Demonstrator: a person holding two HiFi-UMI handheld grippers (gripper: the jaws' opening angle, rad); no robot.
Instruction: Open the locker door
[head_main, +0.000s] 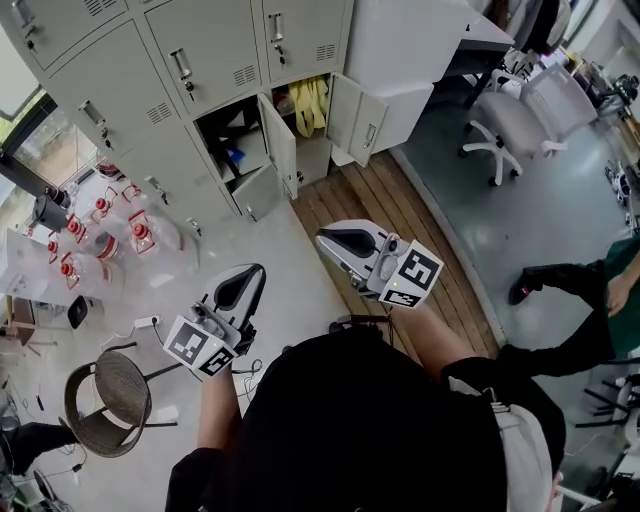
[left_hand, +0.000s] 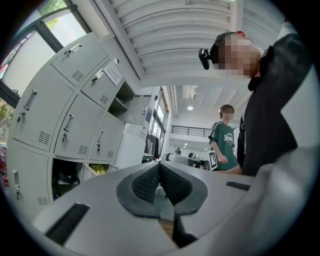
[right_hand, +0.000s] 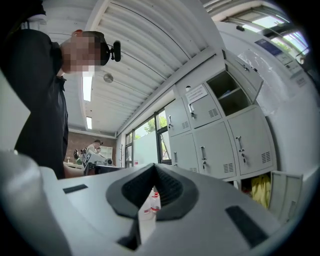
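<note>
The floor (head_main: 296, 262) bears lockers (head_main: 200, 90), a wicker chair (head_main: 106, 398) and an office chair (head_main: 512, 122).

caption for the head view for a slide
Person facing grey lockers, some doors open, with left gripper and right gripper both shut and empty.

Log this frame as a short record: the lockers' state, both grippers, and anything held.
lockers: grey metal locker bank, most doors closed, a few compartments standing open
open compartment contents: yellow cloth-like item in one; the one beside it too dark to read
left gripper: jaws together, nothing between them, held clear of the lockers
right gripper: jaws together, empty, held clear of the lockers
contact with lockers: none
</note>
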